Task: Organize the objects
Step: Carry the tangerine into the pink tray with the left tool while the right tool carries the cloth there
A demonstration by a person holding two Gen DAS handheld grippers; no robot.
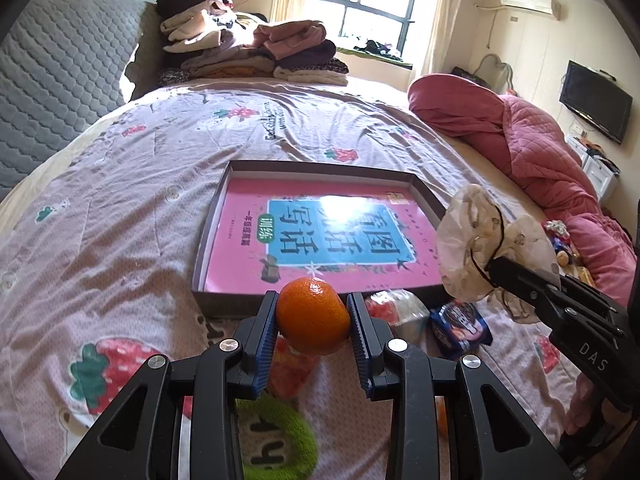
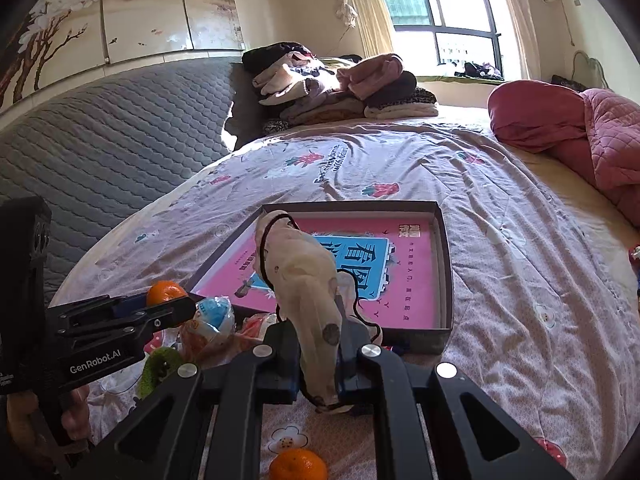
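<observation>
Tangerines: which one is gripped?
The tangerine between the left gripper fingers, near the box; the other tangerine lies loose on the bedspread.

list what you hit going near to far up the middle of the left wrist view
green sock → tangerine held in the left claw → box with the pink book inside → strawberry bedspread → pile of folded clothes → window

Site: home bedroom | evidence: bed (image 1: 160, 184) with strawberry-print sheet; folded clothes pile (image 1: 248, 46); pink quilt (image 1: 532, 148); wall TV (image 1: 595, 101); window (image 2: 444, 8)
</observation>
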